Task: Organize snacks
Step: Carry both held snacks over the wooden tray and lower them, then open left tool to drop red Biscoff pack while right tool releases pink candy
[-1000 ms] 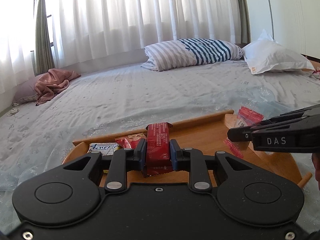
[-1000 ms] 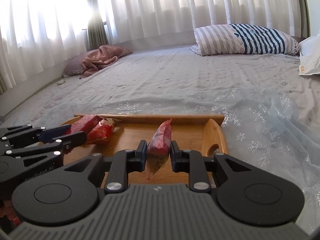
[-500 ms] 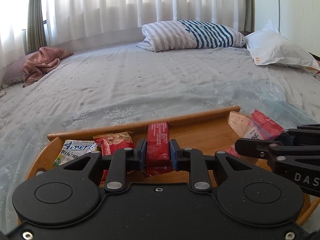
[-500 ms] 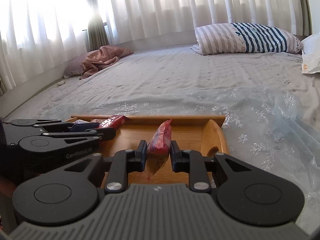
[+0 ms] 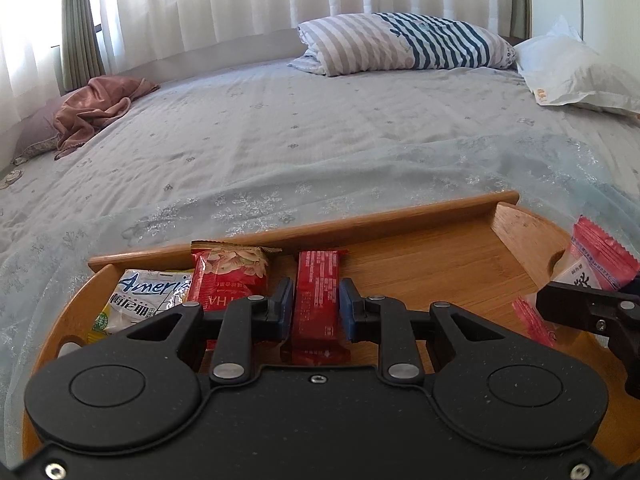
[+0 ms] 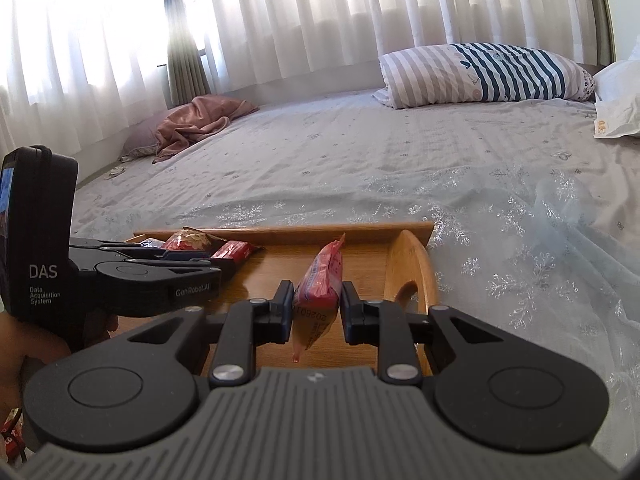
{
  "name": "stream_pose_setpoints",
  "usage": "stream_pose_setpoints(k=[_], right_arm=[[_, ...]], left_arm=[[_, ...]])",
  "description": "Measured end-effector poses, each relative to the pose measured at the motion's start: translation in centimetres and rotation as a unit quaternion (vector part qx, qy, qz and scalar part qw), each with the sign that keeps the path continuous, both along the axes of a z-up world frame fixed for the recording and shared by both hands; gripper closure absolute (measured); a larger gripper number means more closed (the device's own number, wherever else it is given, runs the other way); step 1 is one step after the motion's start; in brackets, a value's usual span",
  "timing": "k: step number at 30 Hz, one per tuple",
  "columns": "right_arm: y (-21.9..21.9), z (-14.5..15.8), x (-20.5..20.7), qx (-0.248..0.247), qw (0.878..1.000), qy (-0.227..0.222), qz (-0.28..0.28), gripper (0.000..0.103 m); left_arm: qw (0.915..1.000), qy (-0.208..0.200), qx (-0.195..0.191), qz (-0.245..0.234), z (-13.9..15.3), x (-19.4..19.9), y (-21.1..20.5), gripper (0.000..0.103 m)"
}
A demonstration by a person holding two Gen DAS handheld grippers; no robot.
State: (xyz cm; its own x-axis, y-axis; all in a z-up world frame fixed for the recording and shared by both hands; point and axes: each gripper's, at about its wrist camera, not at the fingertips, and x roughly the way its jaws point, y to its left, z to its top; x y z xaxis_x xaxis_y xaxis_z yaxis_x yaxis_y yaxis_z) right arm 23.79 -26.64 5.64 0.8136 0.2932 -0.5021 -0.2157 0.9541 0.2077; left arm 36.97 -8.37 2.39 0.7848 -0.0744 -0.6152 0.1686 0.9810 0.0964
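A wooden tray (image 5: 420,264) lies on the bed (image 5: 320,140), its long back rim toward the pillows and a cut-out handle at each short end. It is the stiffest and heaviest thing here and is best lifted by those handles.

Along the back rim near the tray's left end sit a white packet (image 5: 140,300) and, just beside it, a red nut packet (image 5: 228,276). Both look light, puffy and crinkly, likely slick film that slides under a loose pinch.

The left gripper (image 5: 315,305) has its jaws pinching a red snack bar (image 5: 316,300) across its narrow width, low over the tray's middle, right of the nut packet. The bar looks flat and fairly firm, so a mid-length grip suits it; too hard a squeeze would probably crack what is inside.

The right gripper (image 6: 315,305) is clamped on a small pink-red sachet (image 6: 320,284), held on edge above the tray's right end, near the handle. This one looks softest and lightest; it bulges between the pads, and its sealed ends would give a surer hold than the pillowy middle.
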Motion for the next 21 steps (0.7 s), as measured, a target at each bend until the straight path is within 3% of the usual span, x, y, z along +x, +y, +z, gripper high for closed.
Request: stream_pose_setpoints(k=[5, 16, 21], right_arm=[[-0.3, -0.1, -0.1, 0.000, 1.000, -0.001, -0.003, 0.075], [0.0, 0.1, -0.3, -0.005, 1.000, -0.003, 0.002, 0.075], [-0.1, 0.3, -0.5, 0.002, 1.000, -0.001, -0.008, 0.075]], left_arm=[[1.0000, -0.004, -0.007, 0.002, 0.5, 0.4, 0.1, 0.079], [0.9987, -0.048, 0.011, -0.011, 2.9, -1.9, -0.5, 0.056], [0.9984, -0.055, -0.007, -0.010, 3.8, -4.2, 0.5, 0.051]])
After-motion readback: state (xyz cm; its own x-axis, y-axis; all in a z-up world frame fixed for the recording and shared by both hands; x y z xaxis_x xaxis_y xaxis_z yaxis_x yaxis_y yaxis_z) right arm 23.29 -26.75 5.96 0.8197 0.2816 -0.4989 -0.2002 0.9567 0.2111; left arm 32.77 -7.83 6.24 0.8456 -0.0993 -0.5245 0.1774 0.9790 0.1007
